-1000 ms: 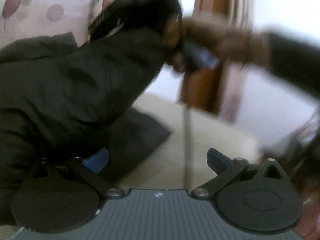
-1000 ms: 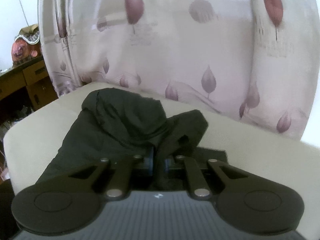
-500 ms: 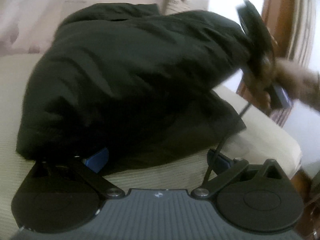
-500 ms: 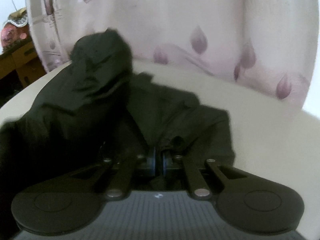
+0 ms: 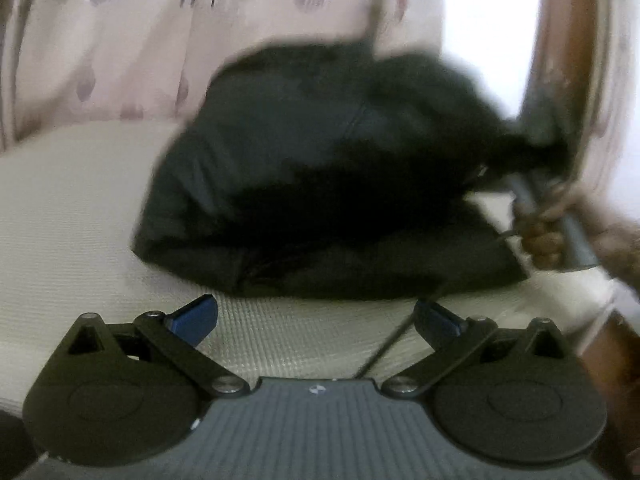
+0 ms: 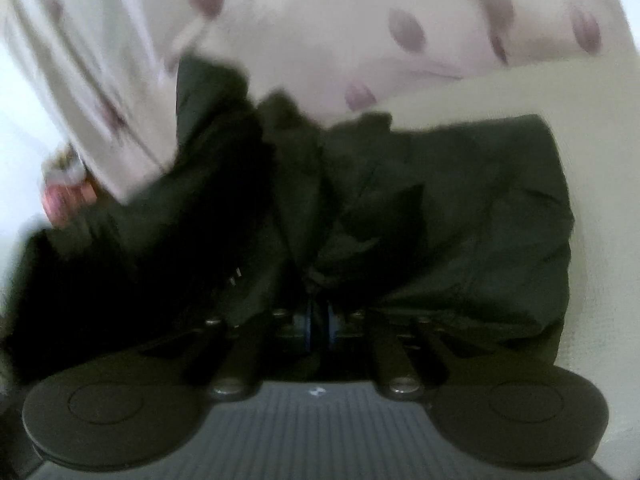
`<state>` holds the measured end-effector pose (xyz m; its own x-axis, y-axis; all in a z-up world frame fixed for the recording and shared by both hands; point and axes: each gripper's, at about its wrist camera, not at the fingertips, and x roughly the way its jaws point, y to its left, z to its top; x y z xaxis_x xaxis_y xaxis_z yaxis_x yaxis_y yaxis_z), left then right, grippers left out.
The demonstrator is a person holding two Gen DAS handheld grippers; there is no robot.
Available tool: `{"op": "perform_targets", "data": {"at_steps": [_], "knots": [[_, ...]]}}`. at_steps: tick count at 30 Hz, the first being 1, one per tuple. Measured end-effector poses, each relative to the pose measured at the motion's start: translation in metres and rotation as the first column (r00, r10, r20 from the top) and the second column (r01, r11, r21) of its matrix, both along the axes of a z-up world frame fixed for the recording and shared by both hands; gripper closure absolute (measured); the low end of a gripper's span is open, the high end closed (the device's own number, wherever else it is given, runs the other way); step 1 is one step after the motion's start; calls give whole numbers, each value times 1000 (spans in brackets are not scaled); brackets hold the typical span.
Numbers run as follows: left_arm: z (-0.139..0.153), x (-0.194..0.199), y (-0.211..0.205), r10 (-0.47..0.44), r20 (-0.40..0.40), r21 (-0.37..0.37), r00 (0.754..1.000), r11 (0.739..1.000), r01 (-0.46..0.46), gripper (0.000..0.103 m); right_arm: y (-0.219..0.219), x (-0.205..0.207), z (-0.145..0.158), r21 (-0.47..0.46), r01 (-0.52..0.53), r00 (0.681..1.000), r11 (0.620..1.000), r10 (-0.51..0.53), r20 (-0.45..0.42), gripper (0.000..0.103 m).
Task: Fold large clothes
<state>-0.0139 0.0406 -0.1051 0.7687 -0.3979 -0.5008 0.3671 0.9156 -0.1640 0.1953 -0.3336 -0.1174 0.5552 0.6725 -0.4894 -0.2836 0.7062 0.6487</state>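
One bulky, soft jacket [image 5: 320, 184] slumps on the bed [image 5: 72, 216]; my right gripper [image 6: 318, 320] jaws pinch its edge, left gripper [image 5: 316, 316] jaws wide, so I'd grab a hem.

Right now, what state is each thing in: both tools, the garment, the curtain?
Left tool: open, empty, just short of the garment.
Right tool: shut on the garment's fabric.
Garment: dark, bunched in a heap on the cushion, one end lifted.
Curtain: hanging behind, blurred.
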Motion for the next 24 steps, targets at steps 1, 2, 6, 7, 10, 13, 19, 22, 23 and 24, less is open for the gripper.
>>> {"op": "perform_targets", "data": {"at_steps": [1,2,6,7,10,13,19,22,23,24], "knots": [[11,-8,3,-5,57,-13,998,1000,6,0,-9,-2,1,51,21,1000,998,-20,-16,77],[23,-14,5,-8,107,-38,994,999,12,0,-19,-4,2,107,46,999,993,-43,-24,70],[71,6,21,12,236,-184,972,982,33,0,-37,-12,15,166,91,996,982,-87,-28,17],[79,22,24,-13,224,-223,974,973,64,0,-38,-14,18,165,87,996,982,-85,-24,17],[76,77,14,-130,134,-317,982,934,167,0,-35,-11,18,158,97,994,983,-87,-67,15],[68,129,-1,-205,57,-318,977,924,212,0,-26,-3,18,143,105,992,984,-93,-88,15],[38,186,-21,-381,-42,-401,924,853,333,2,-5,15,8,355,74,983,932,-8,-185,2],[33,181,-38,-449,0,-378,894,827,415,1,6,27,15,356,28,985,934,35,-167,1],[30,179,-44,-457,10,-373,889,823,427,1,9,29,19,342,17,988,940,37,-152,1],[26,178,-48,-466,19,-385,885,813,436,1,16,32,25,311,-8,990,950,51,-131,2]]}}
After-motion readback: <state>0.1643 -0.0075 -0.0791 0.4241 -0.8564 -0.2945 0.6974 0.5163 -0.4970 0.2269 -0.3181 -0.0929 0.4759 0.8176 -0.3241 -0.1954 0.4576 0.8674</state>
